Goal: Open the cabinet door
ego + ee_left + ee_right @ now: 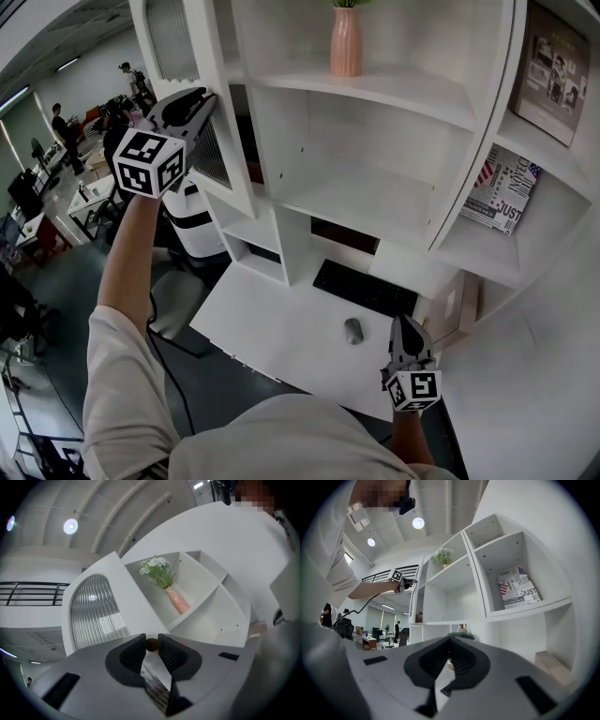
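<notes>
**Desk:** What do you have in the left gripper?

**Operator:** From my feed, its jaws are drawn in to a narrow gap, clenched on a small, round, brown knob. The knob sits right at the tips, with a dark pad pressing it from each side. Nothing else is between them.

**Desk:** And the knob belongs to what?

**Operator:** To the cabinet door, the white one with the arched ribbed glass panel. I see it at the upper left of the shelf unit in the head view. The door stands angled out from the front of the unit, not flat against it, and my gripper is at its free edge. The arm is raised and stretched out to reach it.

**Desk:** What is beside it?

**Operator:** An open shelf just to the right of the door, with a pink vase of flowers standing on it, well clear of the jaws.

**Desk:** The right gripper?

**Operator:** It is closed on itself. In its own view I see the two pads meeting at the tips with nothing between them, so it grasps nothing. It hangs low over the white desk, near the mouse and the keyboard, touching neither as far as I can make out
</notes>
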A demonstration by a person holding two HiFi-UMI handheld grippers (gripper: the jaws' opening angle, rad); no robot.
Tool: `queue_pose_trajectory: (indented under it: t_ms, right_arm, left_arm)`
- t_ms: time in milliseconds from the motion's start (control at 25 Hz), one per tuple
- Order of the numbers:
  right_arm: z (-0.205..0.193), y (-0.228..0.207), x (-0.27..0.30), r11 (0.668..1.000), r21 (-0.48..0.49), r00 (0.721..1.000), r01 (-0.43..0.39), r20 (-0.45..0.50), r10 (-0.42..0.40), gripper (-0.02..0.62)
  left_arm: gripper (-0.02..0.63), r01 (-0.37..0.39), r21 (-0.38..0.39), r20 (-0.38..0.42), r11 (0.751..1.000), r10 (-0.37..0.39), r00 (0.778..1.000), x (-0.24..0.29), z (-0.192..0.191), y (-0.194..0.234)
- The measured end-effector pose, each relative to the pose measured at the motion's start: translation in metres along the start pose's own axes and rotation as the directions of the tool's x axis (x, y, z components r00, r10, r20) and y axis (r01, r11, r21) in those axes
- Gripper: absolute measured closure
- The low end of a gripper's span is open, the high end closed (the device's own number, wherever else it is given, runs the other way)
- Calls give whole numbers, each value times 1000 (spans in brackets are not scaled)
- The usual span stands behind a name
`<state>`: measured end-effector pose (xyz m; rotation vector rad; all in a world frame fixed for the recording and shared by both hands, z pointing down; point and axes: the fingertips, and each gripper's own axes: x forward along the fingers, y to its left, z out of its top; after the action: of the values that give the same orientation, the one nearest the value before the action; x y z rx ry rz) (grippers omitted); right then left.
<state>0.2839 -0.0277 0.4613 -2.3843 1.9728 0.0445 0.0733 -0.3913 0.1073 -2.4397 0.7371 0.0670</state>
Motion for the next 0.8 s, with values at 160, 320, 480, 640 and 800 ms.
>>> queue_pose_trajectory:
  t_ms: [160,320,480,640,800]
  right_arm:
    - [-1,5,4,1000,-3,1000,-15,-5,15,592]
    - [-2,9,9,1000,-4,1000,-25,-10,25,592]
    - [-3,13,15,999,-4,999,-39,-13,39,592]
    - [-4,20,23,998,-6,998,-59,-16,58,592]
    - [-4,29,33,997,-6,997,-78,-18,78,592]
  left_arm:
    - [524,14,-14,10,1000,-14,1000,-9,1,2]
    - [525,27,-14,20,1000,-27,999,-19,3,4]
    - [525,39,-3,23,999,-39,999,-29,4,7]
    - [529,49,-1,31,999,-49,998,-42,4,10]
    - [531,67,-3,43,998,-67,997,-45,4,12]
